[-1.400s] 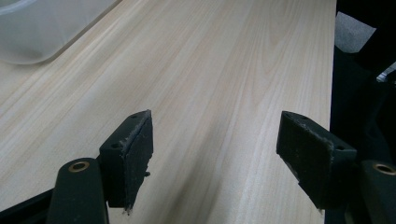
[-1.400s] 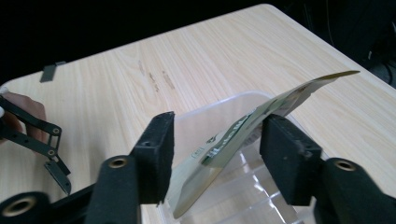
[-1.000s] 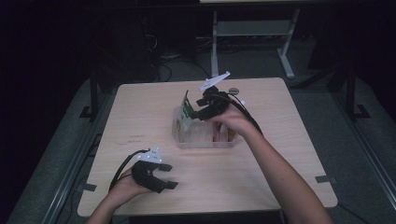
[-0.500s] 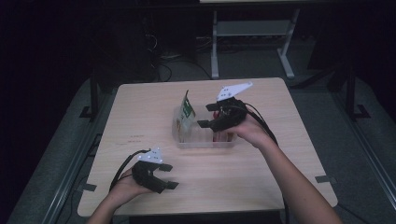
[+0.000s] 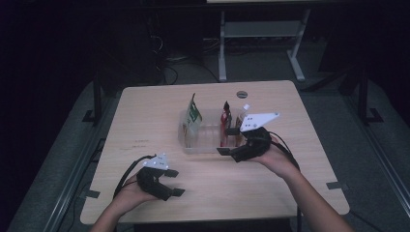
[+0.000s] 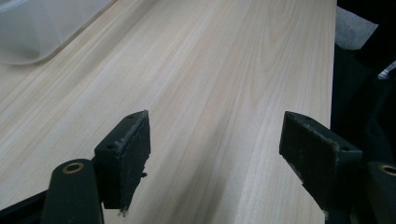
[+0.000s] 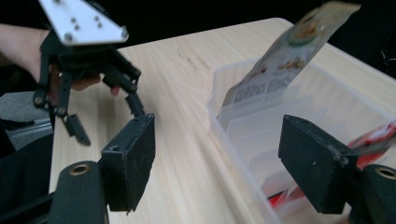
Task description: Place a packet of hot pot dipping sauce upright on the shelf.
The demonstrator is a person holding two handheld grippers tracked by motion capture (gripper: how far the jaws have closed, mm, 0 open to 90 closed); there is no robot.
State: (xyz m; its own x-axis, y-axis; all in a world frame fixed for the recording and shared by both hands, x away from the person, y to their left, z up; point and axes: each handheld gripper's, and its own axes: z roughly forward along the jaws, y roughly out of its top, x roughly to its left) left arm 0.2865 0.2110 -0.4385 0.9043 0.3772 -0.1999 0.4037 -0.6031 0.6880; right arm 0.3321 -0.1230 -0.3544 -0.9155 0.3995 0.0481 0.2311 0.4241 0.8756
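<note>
A clear plastic bin [image 5: 189, 145] stands mid-table with dividers inside. A green pouch [image 5: 193, 116] stands upright at its left end, and a red pouch [image 5: 226, 121] and a pale packet [image 5: 243, 112] at its right end. My right gripper [image 5: 227, 141] hangs open at the bin's near right corner; its jaws have just been opening, with nothing pressed between them. In the right gripper view the bin's wall [image 7: 233, 140], the green pouch [image 7: 289, 56] and the red pouch [image 7: 378, 135] lie ahead. My left gripper [image 5: 175, 182] rests open on the near left of the table, its jaws a little wider, and empty.
The wooden table [image 5: 145, 111] has bare room left of and in front of the bin. A small dark round fitting [image 5: 241, 94] sits near the far edge. A metal stand [image 5: 261, 43] rises behind the table. In the left gripper view the bin's corner [image 6: 37, 28] lies at upper left.
My right hand came from above the bin's far side toward the near right and slightly down, ending at the bin's front right corner. The left hand stayed put.
</note>
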